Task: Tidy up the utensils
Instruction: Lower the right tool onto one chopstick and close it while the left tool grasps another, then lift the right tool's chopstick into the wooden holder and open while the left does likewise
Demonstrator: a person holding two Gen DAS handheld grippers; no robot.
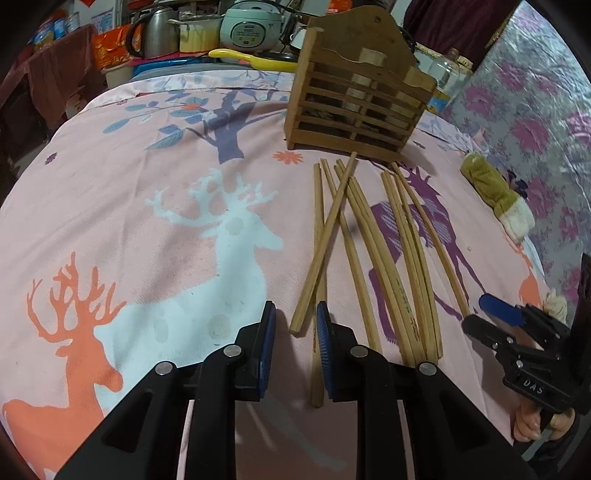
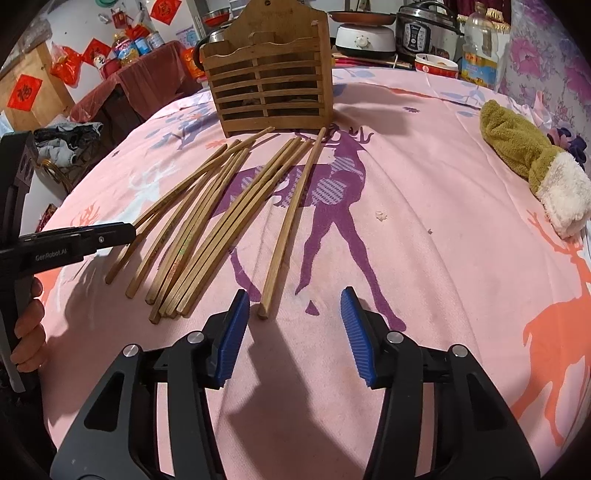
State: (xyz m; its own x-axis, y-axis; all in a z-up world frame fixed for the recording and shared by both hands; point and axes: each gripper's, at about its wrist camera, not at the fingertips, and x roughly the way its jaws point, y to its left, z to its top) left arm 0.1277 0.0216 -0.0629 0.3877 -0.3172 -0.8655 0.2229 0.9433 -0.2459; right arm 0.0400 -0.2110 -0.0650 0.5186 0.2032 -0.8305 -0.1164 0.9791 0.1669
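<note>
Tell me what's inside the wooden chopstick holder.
Through the slats of the wooden holder, only dark shapes show; no chopsticks rise above its rim. What lies at the bottom is hidden.

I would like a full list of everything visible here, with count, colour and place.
Wooden slatted utensil holder: one, brown, upright at the cloth's far side.
Wooden chopsticks: about ten, exact count unclear, light brown, loose before the holder.
Deer-printed cloth: one, pink, covering the surface.
Plush fabric item: one, olive and cream, right side of cloth.
Kitchen appliances: several, mixed colours, background.
Left gripper: one, black, blue pads, open narrowly at chopstick ends.
Right gripper: one, black, blue pads, open beside one chopstick's end.
</note>
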